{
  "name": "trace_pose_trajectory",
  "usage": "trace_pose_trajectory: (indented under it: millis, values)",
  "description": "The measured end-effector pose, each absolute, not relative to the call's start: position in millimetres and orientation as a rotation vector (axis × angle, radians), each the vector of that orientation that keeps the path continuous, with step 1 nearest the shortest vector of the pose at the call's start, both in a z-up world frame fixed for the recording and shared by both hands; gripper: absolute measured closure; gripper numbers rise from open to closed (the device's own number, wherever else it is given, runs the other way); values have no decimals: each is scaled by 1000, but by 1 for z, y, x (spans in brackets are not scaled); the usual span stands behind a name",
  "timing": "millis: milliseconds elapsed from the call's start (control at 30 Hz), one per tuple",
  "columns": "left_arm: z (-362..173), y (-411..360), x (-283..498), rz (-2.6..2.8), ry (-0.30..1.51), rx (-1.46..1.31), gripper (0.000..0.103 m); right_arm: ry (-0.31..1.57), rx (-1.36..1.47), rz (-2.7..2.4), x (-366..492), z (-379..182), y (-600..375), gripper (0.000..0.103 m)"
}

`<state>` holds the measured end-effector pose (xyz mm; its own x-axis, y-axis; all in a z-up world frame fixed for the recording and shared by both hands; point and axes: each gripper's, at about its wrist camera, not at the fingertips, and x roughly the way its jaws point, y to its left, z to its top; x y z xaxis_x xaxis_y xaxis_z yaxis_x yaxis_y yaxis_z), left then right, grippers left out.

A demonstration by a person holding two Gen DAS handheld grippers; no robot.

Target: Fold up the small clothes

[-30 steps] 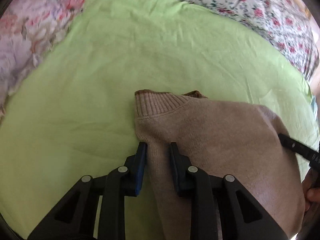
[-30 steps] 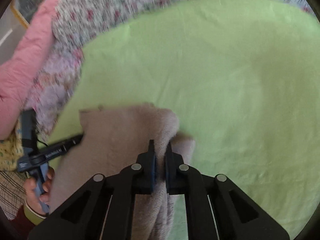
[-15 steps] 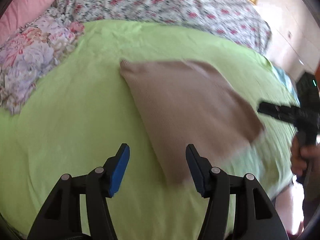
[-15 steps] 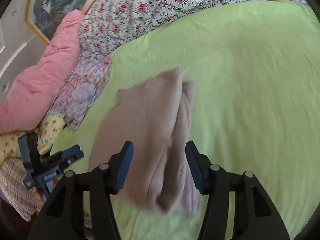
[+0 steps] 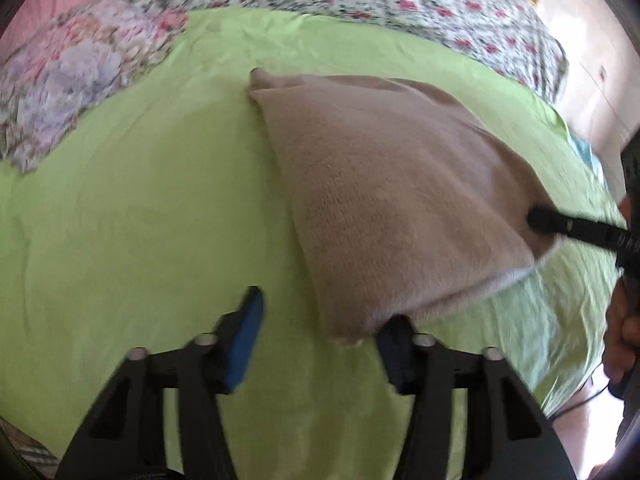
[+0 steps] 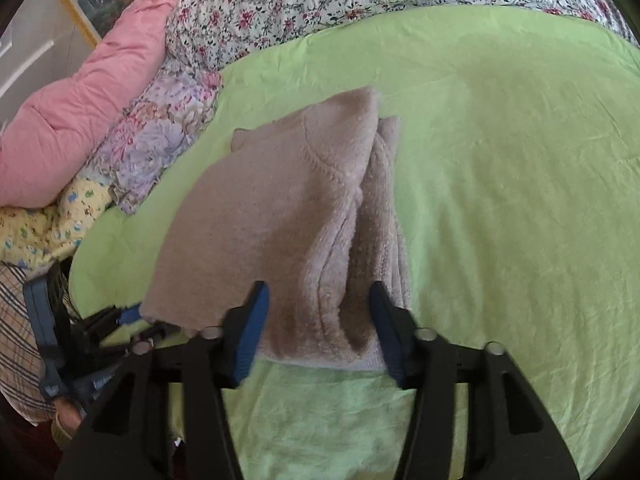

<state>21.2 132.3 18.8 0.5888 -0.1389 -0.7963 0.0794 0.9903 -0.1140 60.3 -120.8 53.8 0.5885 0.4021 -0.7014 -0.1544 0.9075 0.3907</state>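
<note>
A folded tan sweater (image 5: 392, 200) lies on the green sheet (image 5: 140, 200) of the bed, and everything else is placed from it.

In the left wrist view, a floral pillow (image 5: 76, 80) lies to the far left of the sweater at the sheet's edge, and a flowered bedspread (image 5: 400, 0) runs behind the sweater. The left tongs (image 5: 320, 336) hang just short of the sweater's near corner, spread wide with nothing between them; the right-hand finger sits under the sweater's near edge, though whether it touches is not clear. At the sweater's right edge, the tip of the right tongs (image 5: 536, 218) overlaps the fabric.

In the right wrist view, a pink quilt (image 6: 92, 100) lies far left of the sweater (image 6: 288, 220), with the floral pillow (image 6: 160, 132) between them. The left tongs (image 6: 128, 316) show by the sweater's near left corner. The right tongs (image 6: 318, 308) are spread wide on either side of the sweater's thick near end, holding nothing.
</note>
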Motion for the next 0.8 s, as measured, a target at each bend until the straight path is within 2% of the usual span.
trace_pose_trajectory:
  millis: [33,100,233,333,467,567,733,800]
  values:
    - [18,135,26,-124,939,-93,78,896,302,333,61,52,-120,96]
    - [21,135,26,-112,927,-100,82,864,300,333,57,62,-120,96]
    - [17,130,25,-69,941,-70,82,754,247,308,39,102,-132,97]
    - [8,128,25,-62,974,-84,83,840,203,235,48,73,-143,98]
    - [5,135,26,-82,989,-129,83,948,316,225,54,18,-156,98]
    - [4,139,27,-107,1003,-157,81,915,308,203,53,20,-151,95]
    - [14,144,14,-172,1028,-123,80,925,286,195,49,31,-152,70]
    - [21,148,3,-186,1031,-98,81,930,350,193,46,35,-167,67]
